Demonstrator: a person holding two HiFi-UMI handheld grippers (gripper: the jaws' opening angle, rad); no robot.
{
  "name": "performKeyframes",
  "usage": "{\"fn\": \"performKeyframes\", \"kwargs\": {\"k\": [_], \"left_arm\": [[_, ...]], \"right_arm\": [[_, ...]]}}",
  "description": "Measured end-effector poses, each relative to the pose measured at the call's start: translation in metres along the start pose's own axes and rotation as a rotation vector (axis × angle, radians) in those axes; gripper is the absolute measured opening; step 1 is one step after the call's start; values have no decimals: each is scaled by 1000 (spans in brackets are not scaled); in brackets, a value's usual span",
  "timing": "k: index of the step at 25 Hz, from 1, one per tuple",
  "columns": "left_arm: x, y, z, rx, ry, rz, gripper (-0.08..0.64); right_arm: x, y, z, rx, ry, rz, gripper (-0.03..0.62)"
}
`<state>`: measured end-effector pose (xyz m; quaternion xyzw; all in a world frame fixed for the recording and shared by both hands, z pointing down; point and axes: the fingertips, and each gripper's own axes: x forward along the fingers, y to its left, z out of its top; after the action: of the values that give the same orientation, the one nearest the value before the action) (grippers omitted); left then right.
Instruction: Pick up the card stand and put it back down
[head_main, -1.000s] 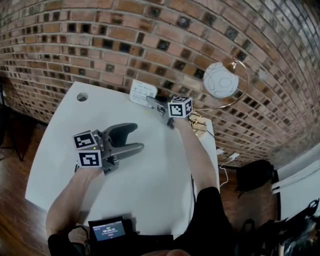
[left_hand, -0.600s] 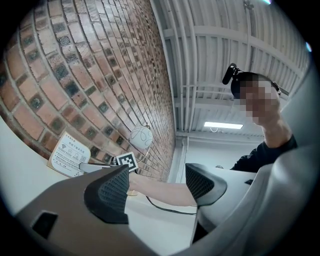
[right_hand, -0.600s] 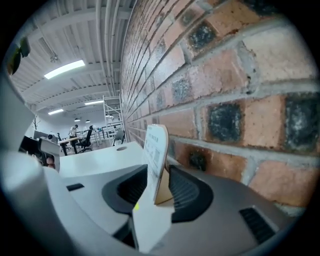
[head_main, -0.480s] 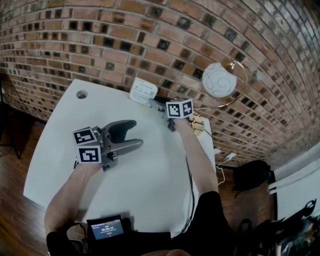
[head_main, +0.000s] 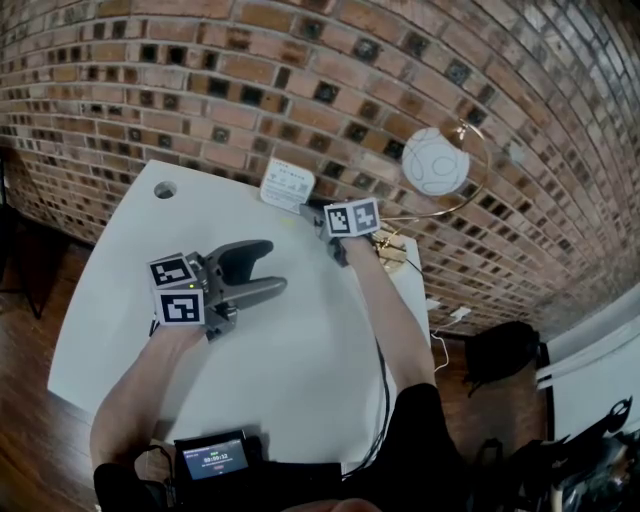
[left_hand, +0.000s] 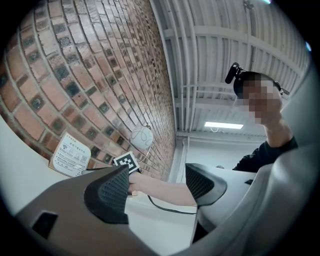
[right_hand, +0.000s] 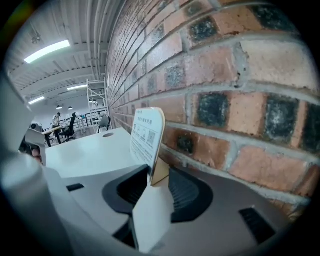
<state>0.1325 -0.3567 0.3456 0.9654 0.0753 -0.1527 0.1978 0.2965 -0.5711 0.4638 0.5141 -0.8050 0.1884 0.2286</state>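
The card stand (head_main: 287, 185), a white printed card on a tan wooden base, stands upright on the white table (head_main: 300, 340) close to the brick wall. In the right gripper view the card stand (right_hand: 147, 140) rises between the jaws of my right gripper (right_hand: 155, 192), with a gap on each side and neither pad pressing on it. In the head view the right gripper (head_main: 314, 212) reaches the card's right edge. My left gripper (head_main: 262, 270) lies open on the table's middle left, and the left gripper view shows nothing between the jaws of the left gripper (left_hand: 157, 187).
A white globe lamp (head_main: 435, 162) on a brass hoop stands at the table's right rear corner. A round cable hole (head_main: 165, 190) is at the far left. A small screen device (head_main: 213, 460) sits at the near edge, and a black cable (head_main: 383, 370) runs along the right edge.
My right gripper has shifted a little to the left beside the card stand. The card stand stays upright by the wall. The left gripper has barely moved.
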Motion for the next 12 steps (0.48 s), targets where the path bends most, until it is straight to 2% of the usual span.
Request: {"fn": "performKeyframes", "kwargs": {"k": [12], "left_arm": [[-1, 0, -1, 1, 1, 1, 345]], "right_arm": [[0, -3, 1, 11, -6, -14, 163]]}}
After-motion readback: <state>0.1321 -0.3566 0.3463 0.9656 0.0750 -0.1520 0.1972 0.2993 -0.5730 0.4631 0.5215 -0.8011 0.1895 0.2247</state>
